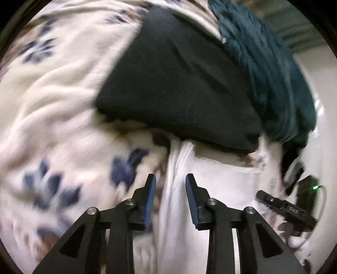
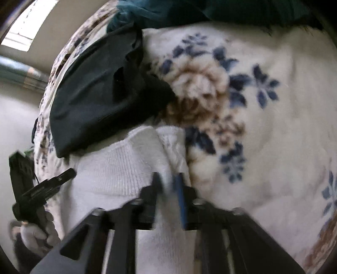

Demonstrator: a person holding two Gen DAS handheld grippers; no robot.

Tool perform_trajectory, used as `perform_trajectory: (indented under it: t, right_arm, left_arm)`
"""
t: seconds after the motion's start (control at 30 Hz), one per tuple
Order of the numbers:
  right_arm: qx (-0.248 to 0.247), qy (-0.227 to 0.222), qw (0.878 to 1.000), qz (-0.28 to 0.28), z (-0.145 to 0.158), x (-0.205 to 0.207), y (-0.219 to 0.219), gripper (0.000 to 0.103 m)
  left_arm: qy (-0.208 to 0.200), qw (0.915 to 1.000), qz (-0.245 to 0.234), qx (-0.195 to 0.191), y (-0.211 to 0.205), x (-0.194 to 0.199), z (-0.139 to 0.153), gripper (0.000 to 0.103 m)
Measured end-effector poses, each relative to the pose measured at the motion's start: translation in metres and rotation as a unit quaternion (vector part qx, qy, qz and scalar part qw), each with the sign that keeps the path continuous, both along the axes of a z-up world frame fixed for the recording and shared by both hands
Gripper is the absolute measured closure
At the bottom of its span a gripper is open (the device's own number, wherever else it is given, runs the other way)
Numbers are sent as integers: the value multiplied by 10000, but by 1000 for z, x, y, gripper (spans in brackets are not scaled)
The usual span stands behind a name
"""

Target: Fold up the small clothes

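A white knit garment (image 1: 212,185) lies on a floral blanket (image 1: 52,88). My left gripper (image 1: 170,179) stands with its jaws around a bunched fold of the white garment, a gap showing on each side. My right gripper (image 2: 168,179) has its jaws close together on an edge of the same white garment (image 2: 118,168). A black folded garment (image 1: 179,84) lies just beyond, also in the right wrist view (image 2: 94,101). The right gripper shows at the right edge of the left wrist view (image 1: 261,195); the left gripper shows at the left in the right wrist view (image 2: 69,173).
A teal garment (image 1: 271,69) lies past the black one, also seen in the right wrist view (image 2: 158,10). The floral blanket (image 2: 263,126) spreads to the right. A gloved hand (image 2: 38,234) holds the left gripper. Pale floor (image 1: 322,126) lies beyond the blanket edge.
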State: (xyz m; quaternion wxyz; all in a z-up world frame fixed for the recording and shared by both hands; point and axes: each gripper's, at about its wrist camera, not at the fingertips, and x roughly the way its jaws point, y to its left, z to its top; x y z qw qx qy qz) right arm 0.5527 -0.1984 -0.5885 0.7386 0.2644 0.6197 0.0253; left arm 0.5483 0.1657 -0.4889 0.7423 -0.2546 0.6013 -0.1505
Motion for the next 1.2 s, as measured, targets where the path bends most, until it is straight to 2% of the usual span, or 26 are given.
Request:
perform_trajectory:
  t: [0.03, 0.13, 0.2, 0.27, 0.3, 0.33, 0.37, 0.4, 0.43, 0.5, 0.57, 0.6, 0.7, 0.73, 0.77, 0.8, 0.83, 0.87, 0.97, 1.0, 1.07, 1.1, 1.13, 1.17, 1.2]
  right_arm:
    - [123, -66, 9999, -35, 9, -7, -5, 65]
    - [464, -2, 9989, -98, 20, -33, -13, 62]
    - [629, 198, 9978, -82, 12, -51, -11, 62]
    - [794, 517, 9955, -60, -6, -64, -5, 61]
    - [938, 612, 9937, -63, -18, -70, -1, 61]
    - [1031, 607, 9928, -86, -23, -73, 2, 62]
    - [999, 470, 9937, -203, -24, -79, 2, 82]
    - [929, 360, 9947, -239, -21, -83, 3, 95]
    - [846, 224, 9957, -314, -15, -86, 0, 95]
    - [588, 15, 9967, -552, -7, -93, -10, 96]
    - [569, 157, 9965, -594, -17, -93, -11, 96]
    - [644, 271, 9958, -597, -23, -92, -10, 96]
    - [857, 364, 9948, -416, -23, -84, -6, 94]
    - [1035, 351, 9932, -409, -20, -82, -10, 91]
    - [1180, 340, 9917, -389, -18, -82, -14, 77]
    - [1255, 312, 9909, -381, -17, -82, -17, 63]
    - [1394, 246, 9892, -375, -18, -84, -23, 37]
    - [1651, 235, 9854, -347, -25, -87, -27, 21]
    - [2191, 626, 9736, -160, -57, -92, -24, 19]
    - [2293, 785, 9702, -63, -70, -94, -19, 19]
    - [2684, 960, 9585, 39, -92, -99, -8, 19]
    - [2985, 812, 9509, 31, -96, -100, -2, 18]
    - [3090, 717, 9483, 69, -96, -101, 1, 18]
    - [3065, 634, 9497, 106, -96, -99, 8, 20]
    - [3031, 616, 9509, 139, -96, -98, 13, 24]
  left_arm:
    - [48, 9998, 142, -122, 10, -14, 6, 73]
    - [158, 9990, 200, -354, 15, -49, 11, 48]
    - [304, 9986, 71, -434, 10, -63, 2, 48]
    - [270, 9993, -7, -273, 2, -73, -8, 54]
    - [184, 9995, 18, -262, 1, -74, -8, 68]
    - [95, 9996, 32, -272, 0, -76, -8, 89]
    - [-25, 9998, 77, -207, -1, -78, -5, 89]
    - [-159, 9997, 103, -134, -2, -80, -1, 89]
    - [-244, 9996, 124, -18, -2, -81, 1, 90]
    - [-88, 9998, 151, -6, 3, -80, -12, 90]
    - [196, 9993, 264, -155, 5, -74, -32, 89]
    - [207, 9992, 268, -220, 5, -73, -30, 89]
    - [128, 9987, 224, -429, 8, -72, -14, 77]
    - [40, 9979, 228, -607, 12, -74, -9, 69]
    - [-6, 9971, 227, -720, 16, -77, -7, 49]
    - [-15, 9966, 237, -794, 20, -79, -9, 38]
    - [13, 9954, 265, -916, 24, -82, -16, 29]
    - [172, 9937, 290, -1071, 26, -84, -27, 29]
    - [703, 9842, 239, -1607, 14, -84, -61, 29]
    - [767, 9832, 193, -1646, 11, -85, -64, 29]
    - [747, 9821, 111, -1726, 3, -86, -67, 29]
    - [693, 9823, 77, -1737, -1, -87, -65, 29]
    - [638, 9829, 55, -1727, -6, -86, -62, 30]
    - [559, 9839, 5, -1697, -10, -87, -58, 35]
    - [422, 9862, -55, -1602, -14, -88, -51, 45]
